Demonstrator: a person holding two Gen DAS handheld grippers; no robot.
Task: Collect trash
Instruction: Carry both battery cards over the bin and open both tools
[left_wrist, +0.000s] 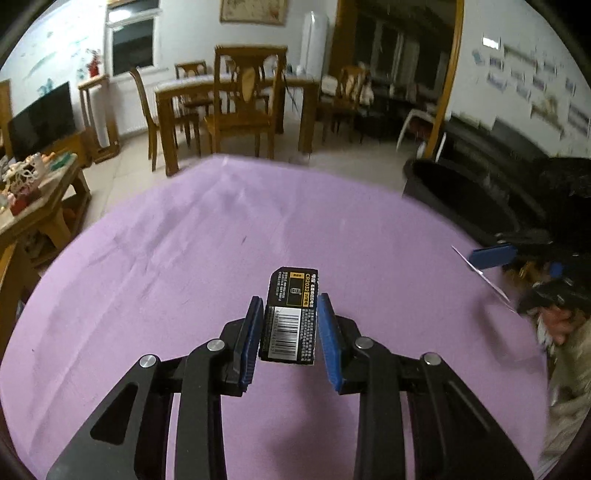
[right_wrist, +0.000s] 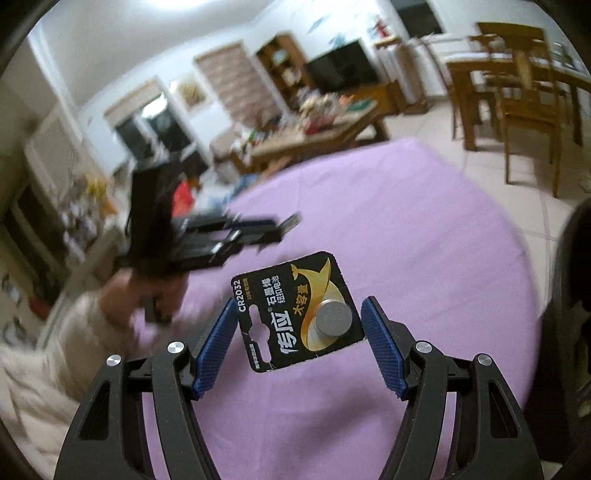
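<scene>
My left gripper (left_wrist: 289, 306) is shut on a black CR2032 battery card (left_wrist: 290, 317), back side with a barcode facing me, held above the purple cloth (left_wrist: 184, 240). My right gripper (right_wrist: 299, 314) is shut on a second black and gold battery card (right_wrist: 295, 310) with a coin cell (right_wrist: 334, 317) on its front, held above the same cloth (right_wrist: 406, 229). The right gripper shows blurred at the right edge of the left wrist view (left_wrist: 491, 256). The left gripper shows blurred in the right wrist view (right_wrist: 236, 236).
A black bin (left_wrist: 472, 192) stands off the cloth's far right edge; it also shows at the right edge of the right wrist view (right_wrist: 569, 295). A wooden dining table and chairs (left_wrist: 236, 99) stand beyond. A cluttered wooden coffee table (left_wrist: 33, 199) is at the left.
</scene>
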